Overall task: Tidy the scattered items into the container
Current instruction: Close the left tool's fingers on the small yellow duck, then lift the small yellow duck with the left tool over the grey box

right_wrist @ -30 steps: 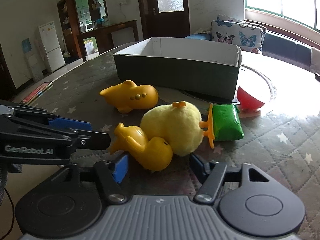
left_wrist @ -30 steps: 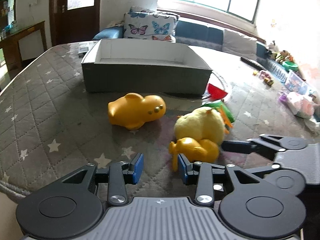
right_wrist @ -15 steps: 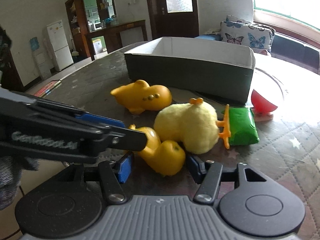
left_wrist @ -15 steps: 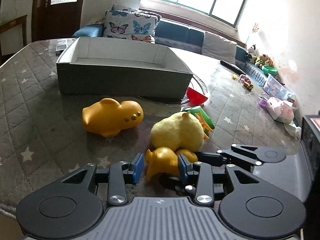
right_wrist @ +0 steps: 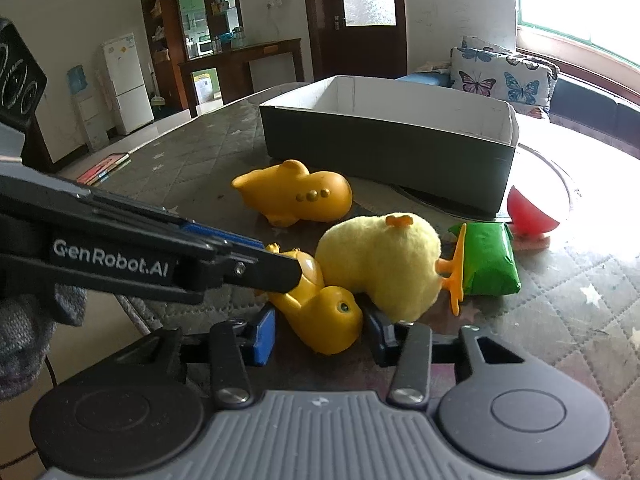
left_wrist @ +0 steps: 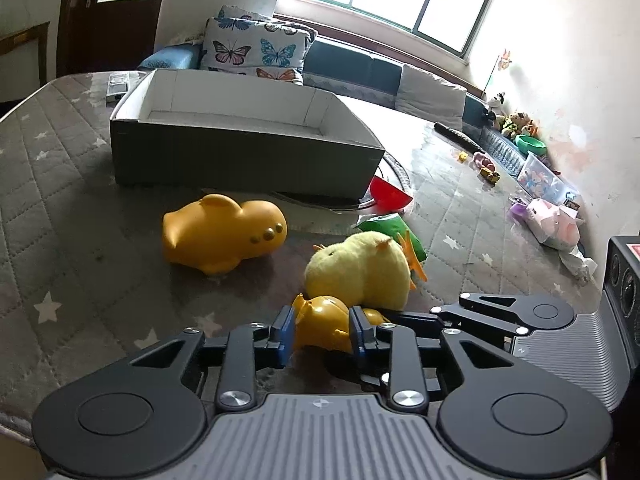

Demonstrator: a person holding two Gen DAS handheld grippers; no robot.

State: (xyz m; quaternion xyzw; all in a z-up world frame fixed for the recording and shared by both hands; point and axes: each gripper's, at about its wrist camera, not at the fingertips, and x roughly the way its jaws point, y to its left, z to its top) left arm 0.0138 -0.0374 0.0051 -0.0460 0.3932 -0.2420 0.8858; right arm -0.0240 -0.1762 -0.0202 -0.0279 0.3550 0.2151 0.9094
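Note:
A small orange rubber duck (left_wrist: 322, 322) (right_wrist: 328, 316) lies on the quilted table, close to the near edge. My left gripper (left_wrist: 321, 332) has its jaws closing, and the blue pads touch both sides of the duck's tail end. My right gripper (right_wrist: 320, 334) has closed its jaws on the same duck's head, pads against it. The left gripper's finger crosses over the duck's tail in the right wrist view. A fluffy yellow plush chick (left_wrist: 360, 270) (right_wrist: 384, 264) leans against the duck. Further back are a bigger orange toy (left_wrist: 222, 234) (right_wrist: 296, 198) and the open grey box (left_wrist: 240, 152) (right_wrist: 384, 148), white inside.
A green packet (right_wrist: 486, 260) lies behind the chick, and a red ball (right_wrist: 530, 210) sits by the box's corner. Small toys and a plastic tub (left_wrist: 540, 180) line the table's far right. The table's edge runs just under both grippers.
My left gripper swung right until the small duck's tail lay between its jaws, then narrowed them onto it. The right gripper's jaws narrowed onto the duck's head.

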